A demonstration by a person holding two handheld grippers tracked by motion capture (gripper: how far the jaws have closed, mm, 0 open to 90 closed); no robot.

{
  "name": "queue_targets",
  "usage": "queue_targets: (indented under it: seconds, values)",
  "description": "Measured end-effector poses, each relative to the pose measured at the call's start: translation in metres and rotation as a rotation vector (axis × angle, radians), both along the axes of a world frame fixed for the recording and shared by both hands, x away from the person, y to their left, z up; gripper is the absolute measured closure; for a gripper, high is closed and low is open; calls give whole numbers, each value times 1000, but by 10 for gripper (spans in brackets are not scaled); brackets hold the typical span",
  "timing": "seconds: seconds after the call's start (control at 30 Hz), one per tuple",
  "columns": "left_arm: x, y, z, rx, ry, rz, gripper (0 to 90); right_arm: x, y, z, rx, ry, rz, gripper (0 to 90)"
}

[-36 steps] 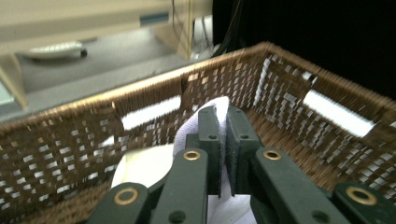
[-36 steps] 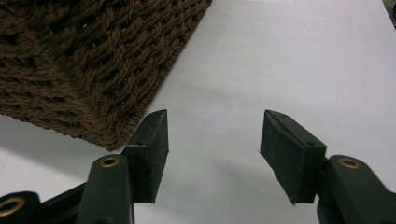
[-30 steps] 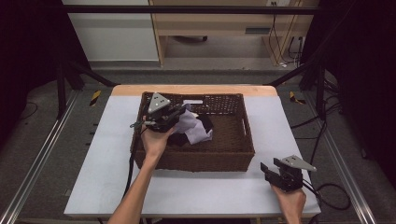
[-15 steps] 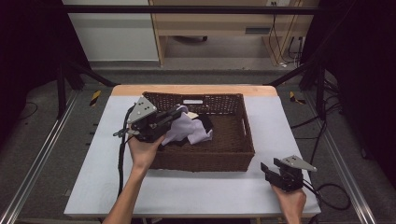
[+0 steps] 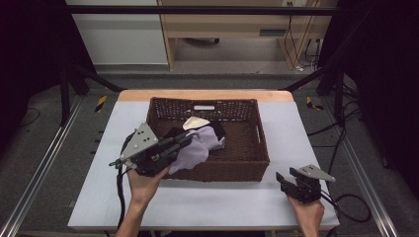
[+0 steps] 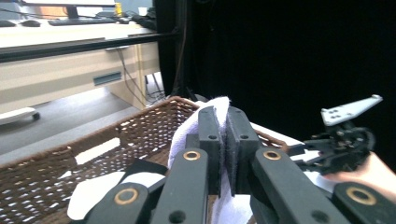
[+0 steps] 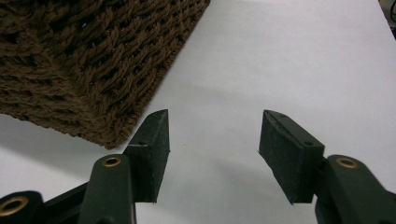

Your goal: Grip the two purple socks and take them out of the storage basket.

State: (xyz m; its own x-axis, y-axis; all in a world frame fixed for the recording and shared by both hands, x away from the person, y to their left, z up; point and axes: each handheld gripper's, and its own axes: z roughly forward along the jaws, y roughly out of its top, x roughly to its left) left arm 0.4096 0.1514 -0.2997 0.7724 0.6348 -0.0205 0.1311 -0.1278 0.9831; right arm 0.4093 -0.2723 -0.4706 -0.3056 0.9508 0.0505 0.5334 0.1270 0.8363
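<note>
Where the high view looks down on the white worktop (image 5: 346, 143), a brown woven basket (image 5: 242, 165) sits in the middle, rectangular, with a slot handle in its far wall. A soft pale lilac cloth (image 5: 197, 148) spills over its near left rim, and the left gripper (image 5: 184, 140) has the cloth pinched at that rim. A cream piece (image 5: 195, 122) and something black lie behind the cloth; what they are is hard to make out. The right gripper (image 5: 282, 178) rests low at the near right corner, well apart from the basket.

Seen from the left gripper view, the black fingers (image 6: 211, 135) are pressed together on a fold of the fleecy cloth (image 6: 187, 135), which rises above the basket's wicker wall (image 6: 93, 154). Its lower part is hidden behind the fingers.

Looking along the right gripper (image 7: 212, 140) in its own view, the fingers (image 7: 156, 140) stand spread with bare worktop (image 7: 289, 56) between them, and have just been closing a little. A coarse braided corner of the basket (image 7: 84, 60) is cut off at the top left.
</note>
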Motion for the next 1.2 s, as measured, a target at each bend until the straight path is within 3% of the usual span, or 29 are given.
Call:
queue_targets:
  seconds: [0.23,0.43,0.63,0.73,1.2]
  values:
    - [-20,3,-4,-6,-5,-30,852,0,0,0,4,5,0,430]
    - [-31,6,-20,5,17,-42,852,0,0,-1,-5,-1,2,430]
    - [-40,7,-39,16,49,-60,852,0,1,-1,-5,4,3,431]
    - [-45,4,-53,47,68,-60,851,-1,0,-1,-6,1,2,432]
    - [-46,3,-106,75,185,-40,852,-1,1,-1,-4,7,0,434]
